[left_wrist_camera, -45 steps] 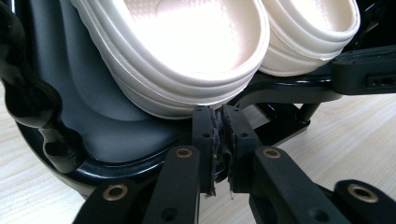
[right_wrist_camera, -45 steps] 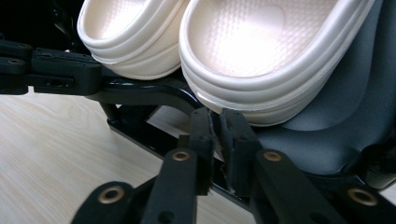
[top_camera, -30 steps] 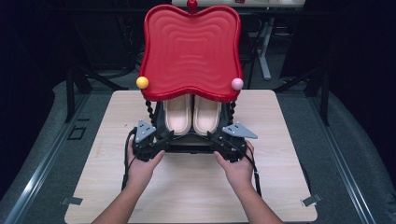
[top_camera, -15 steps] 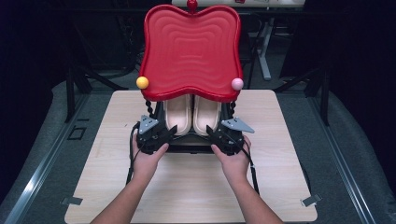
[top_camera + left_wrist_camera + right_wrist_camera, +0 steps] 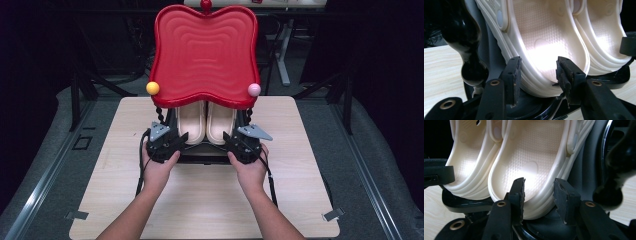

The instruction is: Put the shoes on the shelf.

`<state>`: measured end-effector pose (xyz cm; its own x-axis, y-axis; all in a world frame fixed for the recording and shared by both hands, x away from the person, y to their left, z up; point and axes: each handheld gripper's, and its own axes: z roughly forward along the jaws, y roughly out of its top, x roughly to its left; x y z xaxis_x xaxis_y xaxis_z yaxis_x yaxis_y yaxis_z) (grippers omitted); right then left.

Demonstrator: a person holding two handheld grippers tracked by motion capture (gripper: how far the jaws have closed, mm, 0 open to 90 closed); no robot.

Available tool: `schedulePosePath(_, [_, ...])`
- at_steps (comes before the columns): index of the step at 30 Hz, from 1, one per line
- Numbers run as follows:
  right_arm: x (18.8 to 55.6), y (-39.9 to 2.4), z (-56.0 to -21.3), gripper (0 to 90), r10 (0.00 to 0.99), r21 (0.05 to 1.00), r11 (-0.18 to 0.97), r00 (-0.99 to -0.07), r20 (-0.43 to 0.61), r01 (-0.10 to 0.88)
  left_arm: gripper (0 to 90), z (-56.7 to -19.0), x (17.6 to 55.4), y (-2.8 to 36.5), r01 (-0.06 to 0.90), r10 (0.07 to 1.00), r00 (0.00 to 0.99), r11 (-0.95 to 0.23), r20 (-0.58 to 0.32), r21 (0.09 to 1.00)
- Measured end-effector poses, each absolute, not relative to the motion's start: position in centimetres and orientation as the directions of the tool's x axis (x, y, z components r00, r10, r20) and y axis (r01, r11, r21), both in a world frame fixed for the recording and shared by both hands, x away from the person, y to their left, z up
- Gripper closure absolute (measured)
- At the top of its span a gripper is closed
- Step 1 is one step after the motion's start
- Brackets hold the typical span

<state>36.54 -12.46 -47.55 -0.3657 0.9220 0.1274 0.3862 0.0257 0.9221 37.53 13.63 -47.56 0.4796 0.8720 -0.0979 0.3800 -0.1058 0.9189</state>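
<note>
Clogs, a cream pair (image 5: 206, 122), sit side by side in a black stand (image 5: 202, 156) on the desk (image 5: 300, 175) under a red lid (image 5: 204, 52). From the high view, both tongs have closed in on the heels since a second ago, so pulling looks imminent.

Left tongs (image 5: 539, 75) straddle the left clog's heel (image 5: 541, 50), jaws apart.

Right tongs (image 5: 539, 192) straddle the right clog's heel (image 5: 524, 167), unclosed.
</note>
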Motion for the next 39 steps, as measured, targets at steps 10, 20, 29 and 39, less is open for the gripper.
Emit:
schedulePosePath(10, [36.89,-12.25,-47.46,61.5,0.924,0.923,0.061,-0.372,0.092,0.381,57.9,-47.3,37.84,13.33,0.37,0.869,0.491,-0.151,-0.055,0.917])
schedulePosePath(20, [36.82,-12.35,-47.32,62.0,0.921,0.925,0.104,-0.386,0.05,0.367,58.2,-47.35,37.88,13.69,0.36,0.855,0.517,-0.171,-0.044,0.917])
schedulePosePath(29, [36.8,-12.36,-47.16,62.5,0.923,0.919,0.096,-0.38,0.061,0.381,58.2,-47.38,37.98,13.94,0.358,0.845,0.531,-0.161,-0.059,0.92])
schedulePosePath(39, [36.63,-12.32,-47.05,62.6,0.923,0.918,0.093,-0.379,0.066,0.386,59.1,-47.27,37.86,14.17,0.35,0.839,0.542,-0.173,-0.049,0.921])
